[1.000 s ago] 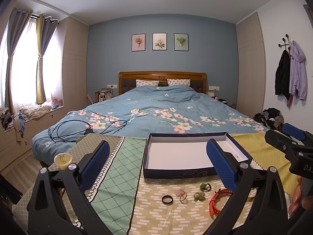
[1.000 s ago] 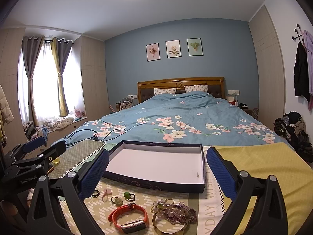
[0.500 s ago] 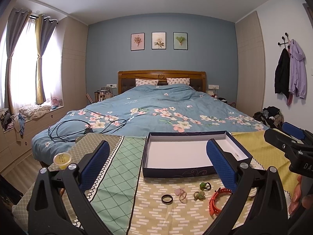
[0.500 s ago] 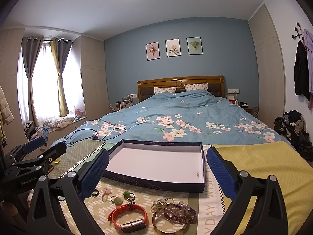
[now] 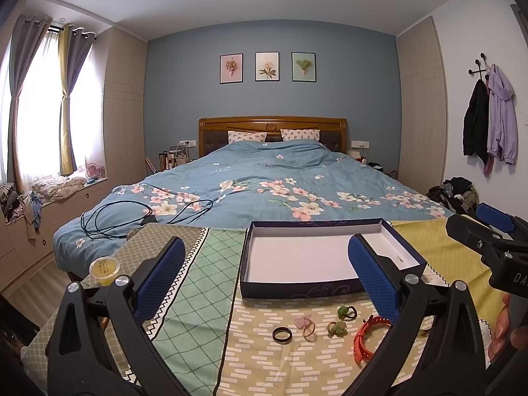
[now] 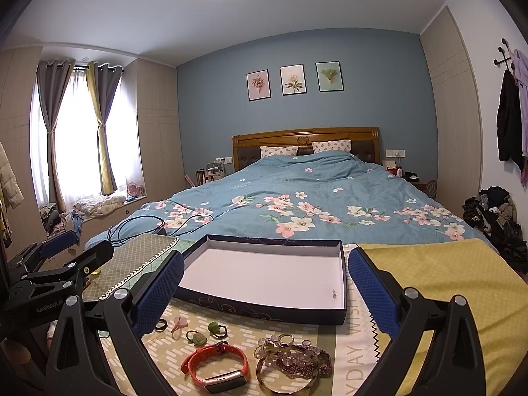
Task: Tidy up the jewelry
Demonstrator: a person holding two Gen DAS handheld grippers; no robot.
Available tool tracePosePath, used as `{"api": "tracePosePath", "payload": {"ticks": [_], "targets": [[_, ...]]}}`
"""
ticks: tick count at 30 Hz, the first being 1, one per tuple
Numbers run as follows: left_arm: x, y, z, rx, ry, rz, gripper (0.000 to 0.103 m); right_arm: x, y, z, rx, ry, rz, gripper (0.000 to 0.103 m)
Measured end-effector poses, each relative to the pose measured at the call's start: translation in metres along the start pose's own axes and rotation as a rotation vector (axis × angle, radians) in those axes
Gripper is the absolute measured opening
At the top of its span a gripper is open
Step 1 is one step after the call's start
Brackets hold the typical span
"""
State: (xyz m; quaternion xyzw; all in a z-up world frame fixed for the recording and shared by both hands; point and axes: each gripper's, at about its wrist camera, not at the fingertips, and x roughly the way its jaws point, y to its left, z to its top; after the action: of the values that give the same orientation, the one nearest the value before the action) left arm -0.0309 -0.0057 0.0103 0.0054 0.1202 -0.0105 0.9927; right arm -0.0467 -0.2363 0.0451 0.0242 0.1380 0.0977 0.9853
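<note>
Both the left claw (image 5: 264,277) and right claw (image 6: 265,292) are held spread, empty. The orange watch band (image 6: 216,366), lying before the box (image 6: 264,307), is judged light and flexible; best pinched across its strap.

Jewelry (image 6: 264,356) loose before seemingly empty box (image 6: 267,275).

Orange band (image 5: 363,343) half behind right finger (left-wrist view)

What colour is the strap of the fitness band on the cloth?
Orange-red; the fitness band shows best in the right wrist view.
</note>
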Motion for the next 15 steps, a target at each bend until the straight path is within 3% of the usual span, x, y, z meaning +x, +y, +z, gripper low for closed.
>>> {"api": "tracePosePath", "payload": {"ticks": [6, 15], "targets": [[0.004, 0.001, -0.002, 0.005, 0.018, -0.005, 0.097, 0.005, -0.002, -0.002, 0.009, 0.000, 0.001, 0.096], [0.017, 0.000, -0.008, 0.022, 0.091, -0.055, 0.097, 0.013, -0.017, -0.007, 0.008, 0.084, -0.016, 0.096]]}}
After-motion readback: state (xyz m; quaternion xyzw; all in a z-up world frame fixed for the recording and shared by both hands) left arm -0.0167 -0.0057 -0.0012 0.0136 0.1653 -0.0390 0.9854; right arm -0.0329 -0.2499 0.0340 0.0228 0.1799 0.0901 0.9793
